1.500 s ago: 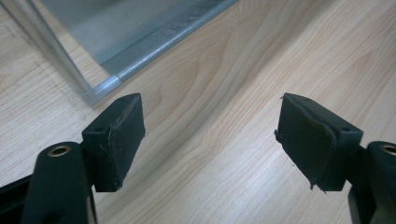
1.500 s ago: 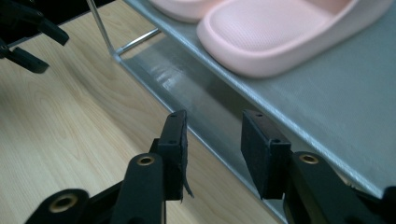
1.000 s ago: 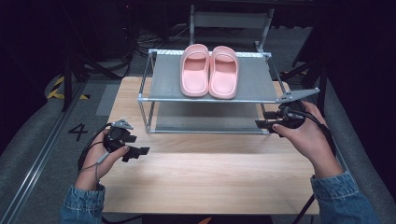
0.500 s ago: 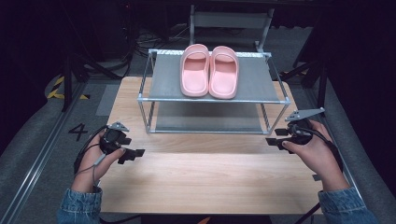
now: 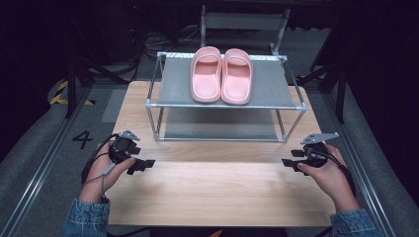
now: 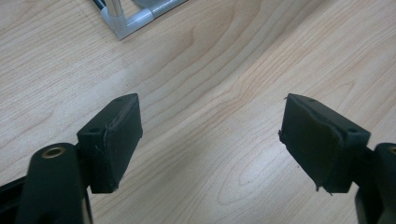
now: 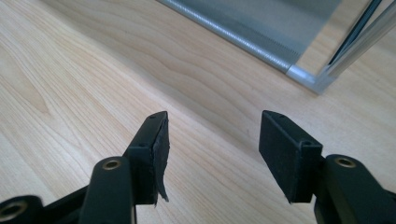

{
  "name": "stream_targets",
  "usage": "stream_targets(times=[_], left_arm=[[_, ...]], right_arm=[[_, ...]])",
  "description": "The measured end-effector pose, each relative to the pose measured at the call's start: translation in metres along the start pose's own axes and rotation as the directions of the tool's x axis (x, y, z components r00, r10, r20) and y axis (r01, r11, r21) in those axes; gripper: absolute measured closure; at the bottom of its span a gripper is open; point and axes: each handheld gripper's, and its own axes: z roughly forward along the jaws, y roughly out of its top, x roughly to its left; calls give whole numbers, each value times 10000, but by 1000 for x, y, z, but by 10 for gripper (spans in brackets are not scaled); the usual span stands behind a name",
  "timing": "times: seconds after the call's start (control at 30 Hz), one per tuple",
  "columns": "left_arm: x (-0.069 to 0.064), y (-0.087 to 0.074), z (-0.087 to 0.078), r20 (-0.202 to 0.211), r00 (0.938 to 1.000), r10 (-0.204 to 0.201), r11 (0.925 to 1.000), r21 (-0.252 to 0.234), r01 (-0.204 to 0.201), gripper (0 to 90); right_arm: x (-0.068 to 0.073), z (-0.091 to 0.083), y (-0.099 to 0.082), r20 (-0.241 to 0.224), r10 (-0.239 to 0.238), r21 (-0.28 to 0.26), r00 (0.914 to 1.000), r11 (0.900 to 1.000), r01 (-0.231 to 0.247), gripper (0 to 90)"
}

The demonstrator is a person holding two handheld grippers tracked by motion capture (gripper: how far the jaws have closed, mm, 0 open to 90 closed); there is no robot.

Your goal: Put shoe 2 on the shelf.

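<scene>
1. The pair of pink slippers lies side by side on the grey top tier of the metal rack, toes pointing away from the person, near the middle of that tier.
2. The rack stands on the far half of the wooden desk; its lower tier carries nothing that the high view lets me make out.
3. The right claw hangs low over the desk's right edge, in front of the rack's right front leg. Its jaws stand wide apart, having just been opening, with nothing between them.
4. The left claw sits low over the desk's left side, in front of the rack's left front leg. Its jaws also stand wide apart and grip nothing.
5. Both claws are well apart from the slippers and from each other, and point inward across the bare wood.
6. The left gripper view shows the left claw gaping over plain wood grain, with 1 corner joint of the rack at the top left.
7. The right gripper view shows the right claw open over the wood, with the rack's lower rail and grey fabric running across the top right.
8. The high view gives the slippers, the denim sleeves and the floor marking "4"; the gripper views give torn padding on the claw faces.
</scene>
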Motion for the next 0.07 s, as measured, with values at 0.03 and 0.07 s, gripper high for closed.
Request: stream_targets(times=[0.03,0.07], left_arm=[[0,0,0,-65,10000,17,10000,-2,-17,212],[0,0,0,-65,10000,17,10000,-2,-17,212]], right_arm=[[0,2,-2,7,78,6,10000,10000,-78,430],[0,2,-2,7,78,6,10000,10000,-78,430]])
